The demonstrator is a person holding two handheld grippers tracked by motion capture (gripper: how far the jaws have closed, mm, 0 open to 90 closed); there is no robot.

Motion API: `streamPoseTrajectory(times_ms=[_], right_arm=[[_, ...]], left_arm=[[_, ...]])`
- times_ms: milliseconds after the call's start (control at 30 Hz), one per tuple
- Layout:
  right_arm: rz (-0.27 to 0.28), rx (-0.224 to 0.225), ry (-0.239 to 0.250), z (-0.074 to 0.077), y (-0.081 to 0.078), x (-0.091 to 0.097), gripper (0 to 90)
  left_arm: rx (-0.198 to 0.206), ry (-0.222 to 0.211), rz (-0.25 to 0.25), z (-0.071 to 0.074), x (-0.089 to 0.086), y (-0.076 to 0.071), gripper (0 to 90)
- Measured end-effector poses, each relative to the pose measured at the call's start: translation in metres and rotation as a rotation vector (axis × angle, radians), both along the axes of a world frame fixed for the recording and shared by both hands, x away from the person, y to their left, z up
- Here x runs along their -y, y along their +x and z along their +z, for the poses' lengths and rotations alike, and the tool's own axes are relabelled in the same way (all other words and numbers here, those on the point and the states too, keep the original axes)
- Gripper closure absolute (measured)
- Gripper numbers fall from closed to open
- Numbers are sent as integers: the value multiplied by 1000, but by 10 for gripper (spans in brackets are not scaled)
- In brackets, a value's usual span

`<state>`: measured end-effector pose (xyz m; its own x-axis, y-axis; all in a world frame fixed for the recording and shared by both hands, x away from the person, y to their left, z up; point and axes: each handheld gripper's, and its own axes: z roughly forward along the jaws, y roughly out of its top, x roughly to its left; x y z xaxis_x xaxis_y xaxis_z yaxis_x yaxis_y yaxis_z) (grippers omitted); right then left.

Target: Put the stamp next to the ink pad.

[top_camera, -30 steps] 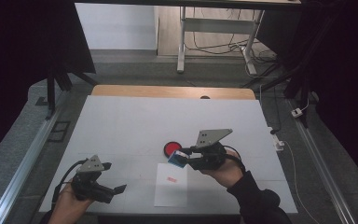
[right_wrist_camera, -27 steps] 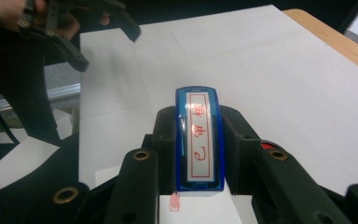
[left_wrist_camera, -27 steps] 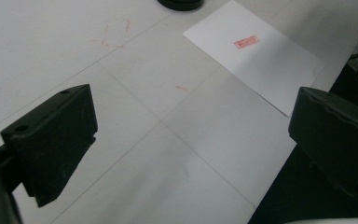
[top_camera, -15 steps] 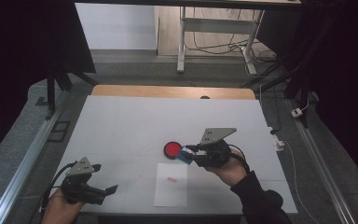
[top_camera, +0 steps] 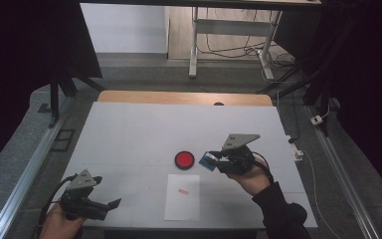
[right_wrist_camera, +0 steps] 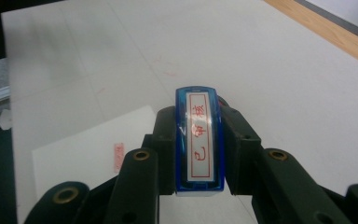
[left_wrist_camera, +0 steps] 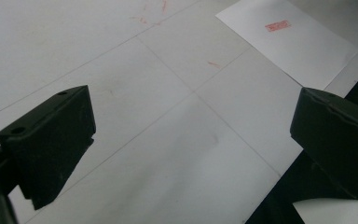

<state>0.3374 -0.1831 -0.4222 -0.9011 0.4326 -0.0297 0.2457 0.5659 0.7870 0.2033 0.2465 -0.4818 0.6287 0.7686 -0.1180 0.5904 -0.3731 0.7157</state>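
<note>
From the high view, my right tool [top_camera: 214, 160] is clamped on the blue stamp [top_camera: 209, 161] and holds it just above the desk [top_camera: 129, 129], right beside the red ink pad [top_camera: 184, 160] and a little beyond the far right corner of the white sheet [top_camera: 182, 197]. The sheet already carries one small red mark [top_camera: 183, 191] near its top, so I judge the stamping itself done; what looks left is setting the stamp down, or inking it again at the pad if another print is wanted. My left tool [top_camera: 110, 204] rests low near the front left corner of the desk, well apart from the sheet.

In the left gripper view, my left tool [left_wrist_camera: 191, 135] has its jaws spread wide with nothing between them, only bare desk. The sheet [left_wrist_camera: 289, 42] lies farther off with the red print [left_wrist_camera: 278, 25] on it.

In the right gripper view, the jaws grip the stamp [right_wrist_camera: 199, 140] by its two long sides, its label with red characters facing the camera. The sheet [right_wrist_camera: 98, 149] lies below to the left, with the red print [right_wrist_camera: 119, 157] showing; it looks clean, though it is too small to read.
</note>
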Motion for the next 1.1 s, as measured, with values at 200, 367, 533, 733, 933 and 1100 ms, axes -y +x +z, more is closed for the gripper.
streamPoseTrajectory(times_ms=[200, 367, 533, 733, 933, 1100], right_arm=[[-56, -5, -22, -5, 8, 13, 701], [-105, -6, -48, -11, 15, 22, 701], [-148, -7, -74, -17, 21, 29, 701], [-188, -9, -116, -27, 28, 34, 700], [-215, -17, -134, -36, 34, 38, 701], [-230, -28, -151, -42, 39, 40, 701]], left_arm=[[-5, 6, 10, 0, -2, 0, 6], [-6, 9, 15, 0, -2, -1, 6], [-9, 18, 14, -1, -2, 0, 7], [-16, 24, 9, -1, -1, 0, 13], [-18, 26, 7, -1, 0, 0, 15], [-19, 26, 6, -1, 0, 1, 16]])
